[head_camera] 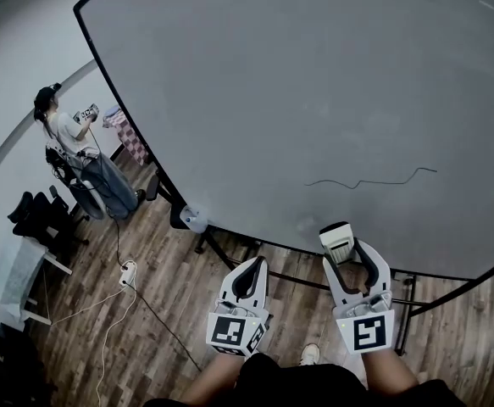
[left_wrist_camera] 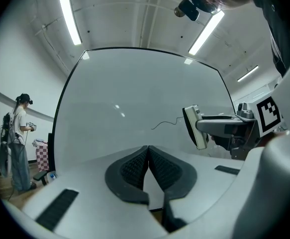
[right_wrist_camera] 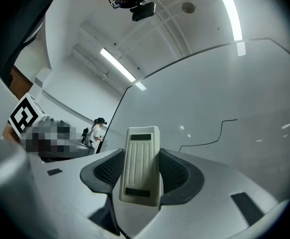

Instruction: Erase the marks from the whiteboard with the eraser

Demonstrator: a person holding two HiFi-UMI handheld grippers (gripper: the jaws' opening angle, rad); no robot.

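One eraser point(right_wrist_camera: 141, 166), pale and ribbed, is gripped between the two dark pads of the right tongs point(head_camera: 348, 254), which are closed onto its sides. It is held up near the lower edge of the single whiteboard point(head_camera: 314, 83), below the mark; whether it touches the board cannot be told. One mark point(head_camera: 369, 181) is seen on the board: a thin dark wavy line that rises in a small step at its right end. The rest of the board's surface is seen bare. The left tongs point(left_wrist_camera: 148, 158) are held just beside the right ones, with the two jaws pressed together and nothing between them. A wooden floor point(head_camera: 170, 287) is seen below the board. One other person point(head_camera: 69, 138) is seen standing well apart, off the board's left edge.
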